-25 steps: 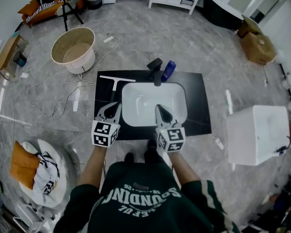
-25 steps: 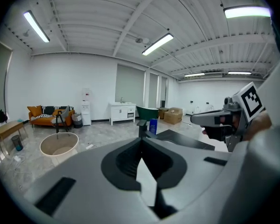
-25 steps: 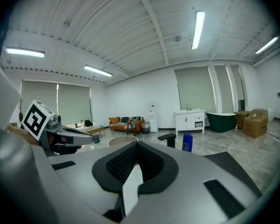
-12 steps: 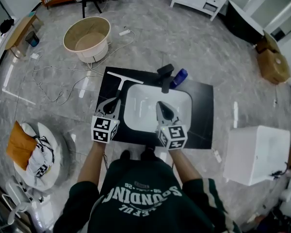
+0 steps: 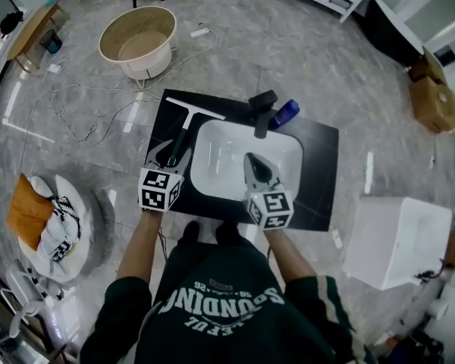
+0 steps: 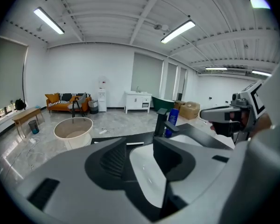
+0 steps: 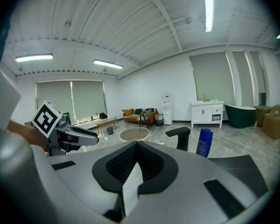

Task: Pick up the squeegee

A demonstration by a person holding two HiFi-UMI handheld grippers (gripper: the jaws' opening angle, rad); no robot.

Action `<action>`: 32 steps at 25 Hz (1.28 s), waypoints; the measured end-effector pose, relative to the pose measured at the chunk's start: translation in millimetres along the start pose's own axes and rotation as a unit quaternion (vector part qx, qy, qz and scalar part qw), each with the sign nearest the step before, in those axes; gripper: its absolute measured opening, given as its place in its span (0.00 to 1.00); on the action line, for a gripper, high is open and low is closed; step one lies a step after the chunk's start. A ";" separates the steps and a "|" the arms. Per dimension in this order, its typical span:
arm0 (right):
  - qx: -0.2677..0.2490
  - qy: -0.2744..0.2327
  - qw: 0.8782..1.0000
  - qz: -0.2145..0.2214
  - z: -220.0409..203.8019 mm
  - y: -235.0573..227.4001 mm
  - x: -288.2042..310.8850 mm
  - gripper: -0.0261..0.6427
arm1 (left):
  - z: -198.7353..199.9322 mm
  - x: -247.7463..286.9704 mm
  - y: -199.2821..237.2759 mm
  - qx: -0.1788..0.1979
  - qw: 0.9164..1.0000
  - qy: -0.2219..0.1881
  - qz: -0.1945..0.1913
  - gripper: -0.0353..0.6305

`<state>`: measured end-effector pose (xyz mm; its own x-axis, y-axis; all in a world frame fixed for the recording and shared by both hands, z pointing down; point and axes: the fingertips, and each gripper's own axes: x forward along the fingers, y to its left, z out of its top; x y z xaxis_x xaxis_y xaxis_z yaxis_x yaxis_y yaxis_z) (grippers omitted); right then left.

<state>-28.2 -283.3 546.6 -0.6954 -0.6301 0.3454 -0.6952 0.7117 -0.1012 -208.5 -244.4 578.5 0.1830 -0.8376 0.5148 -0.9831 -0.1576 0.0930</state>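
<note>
**Step in hand: bracket the handle (judged).** The left gripper [image 5: 172, 156] hovers over the left part of the black countertop [image 5: 318, 165]. Its jaws are opening, and the left gripper view shows nothing between them. Let them spread fully before descending. Bring one jaw down on each side of the handle, across its width. Close only once both pads are below the handle's top surface. The handle lies flat on a hard slab, so come in at a shallow angle to keep the tips from skidding off it. A grip further up towards the blade should limit sagging on the lift.

**Location of the part.** The black-handled squeegee with a pale straight blade [image 5: 184, 130] lies on the countertop, left of the white rectangular basin [image 5: 227, 154]. Its blade is at the far end and its handle runs towards the person. In the head view the handle's near end reaches the left gripper's tips. Contact cannot be confirmed.

**Right side.** The right gripper [image 5: 252, 161] hangs over the basin with its jaws pressed together and empty, well apart from the squeegee. Keep it clear.
</note>
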 end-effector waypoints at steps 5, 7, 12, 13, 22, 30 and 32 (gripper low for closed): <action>0.004 0.011 1.000 0.001 -8.6 -1.7 1.6 0.04 | -15.5 7.2 1.3 -0.006 1.000 0.022 0.002 0.31; 0.007 0.016 1.000 0.001 -10.1 -2.4 1.2 0.04 | -19.3 10.8 2.2 -0.004 1.000 0.028 0.003 0.31; 0.011 0.022 1.000 -0.001 -18.6 -7.4 0.9 0.04 | -32.9 27.2 9.7 -0.003 0.999 0.052 0.009 0.31; 0.013 0.025 1.000 -0.002 -21.4 -8.2 0.9 0.04 | -36.6 31.3 12.0 -0.003 0.998 0.058 0.012 0.31; 0.026 0.042 0.999 -0.012 -41.0 -17.9 -1.7 0.04 | -70.2 65.2 25.9 -0.004 0.994 0.111 0.018 0.31; 0.038 0.053 0.998 -0.026 -49.9 -29.4 -4.0 0.04 | -90.5 90.5 40.6 -0.007 0.989 0.146 0.021 0.31; 0.042 0.055 0.997 -0.028 -53.2 -31.9 -3.6 0.04 | -95.3 97.0 42.6 -0.011 0.988 0.155 0.021 0.31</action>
<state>6.1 -287.2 598.2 -0.6335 -0.6273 0.4529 -0.7487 0.6448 -0.1541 -233.0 -282.6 713.6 0.1364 -0.6416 0.7548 -0.9902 -0.1123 0.0834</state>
